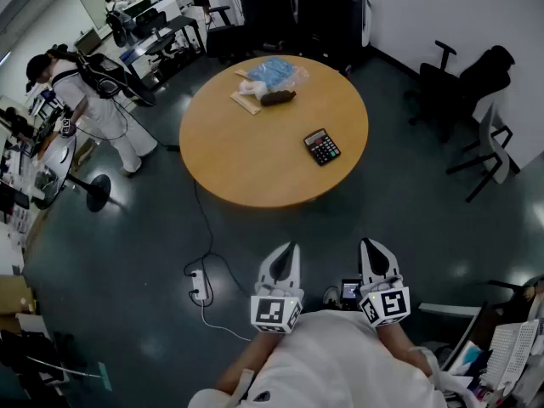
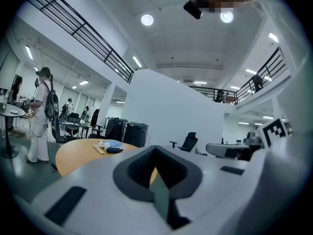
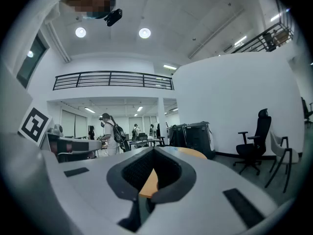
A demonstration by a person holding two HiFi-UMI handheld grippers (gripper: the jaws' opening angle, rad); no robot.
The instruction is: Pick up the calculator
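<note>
From above, the calculator (image 1: 322,146) lies flat on the round table (image 1: 246,181), toward its right edge and well apart from me. My left gripper (image 1: 291,250) and right gripper (image 1: 367,245) are level near my body, short of the table. My left jaws are pressed together, holding nothing. My right jaws are likewise closed and empty.

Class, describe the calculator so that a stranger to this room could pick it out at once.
Find the big round wooden table in the head view. On its right side, apart from the blue plastic bag and tan packet at the far edge, lies the calculator. It is the only dark, flat rectangle with rows of keys.
</note>
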